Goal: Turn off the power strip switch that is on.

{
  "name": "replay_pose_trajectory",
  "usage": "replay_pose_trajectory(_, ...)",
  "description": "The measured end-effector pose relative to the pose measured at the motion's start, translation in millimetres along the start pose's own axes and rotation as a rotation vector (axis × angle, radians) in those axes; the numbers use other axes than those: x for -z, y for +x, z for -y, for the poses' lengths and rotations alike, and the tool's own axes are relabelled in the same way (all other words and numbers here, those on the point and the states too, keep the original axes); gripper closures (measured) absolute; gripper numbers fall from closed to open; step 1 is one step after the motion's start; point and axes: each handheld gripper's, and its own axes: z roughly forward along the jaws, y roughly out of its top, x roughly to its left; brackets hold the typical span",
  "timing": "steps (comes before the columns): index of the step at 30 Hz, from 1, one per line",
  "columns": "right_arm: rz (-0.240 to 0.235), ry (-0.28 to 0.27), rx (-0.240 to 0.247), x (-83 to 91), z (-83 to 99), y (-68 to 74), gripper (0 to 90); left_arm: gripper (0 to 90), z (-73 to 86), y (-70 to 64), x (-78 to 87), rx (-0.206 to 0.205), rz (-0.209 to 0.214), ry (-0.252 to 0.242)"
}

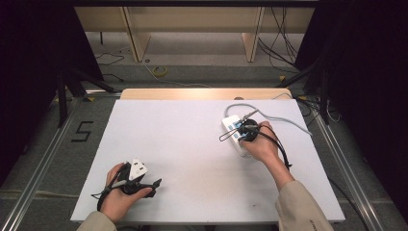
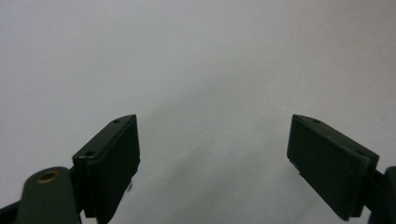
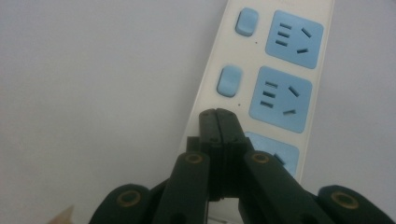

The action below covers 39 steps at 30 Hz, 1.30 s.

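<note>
Right gripper view puts the right gripper (image 3: pixel 217 114), jaws pressed together with nothing between them, directly over the white plastic power strip with pale blue sockets and switches (image 3: pixel 261 84) (tips by the lowest switch position; contact unclear). High view has that strip at the white table's (image 1: pixel 183 139) far right, while the left gripper (image 2: pixel 214 154), near the front-left edge, is spread wide, holding nothing.

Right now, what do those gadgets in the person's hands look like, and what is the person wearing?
Each hand holds a black two-jaw gripper. The left gripper carries a grey three-cornered plate on top; its jaws end in flat rectangular black pads. The right gripper has black links with brass-coloured pivots. Black cables trail from them. The sleeves are beige.
</note>
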Motion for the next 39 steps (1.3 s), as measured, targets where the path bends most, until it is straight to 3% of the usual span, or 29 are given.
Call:
replay_pose_trajectory(19,-0.006,0.005,-0.022,-0.9,-0.5,-1.3,90.0,17.1,-0.4,-0.6,-0.2,-0.003,-0.002,0.000)
replay_pose_trajectory(39,0.031,0.015,-0.019,-2.1,-1.4,4.5,90.0,17.0,-0.4,-0.8,0.2,-0.003,-0.004,-0.001)
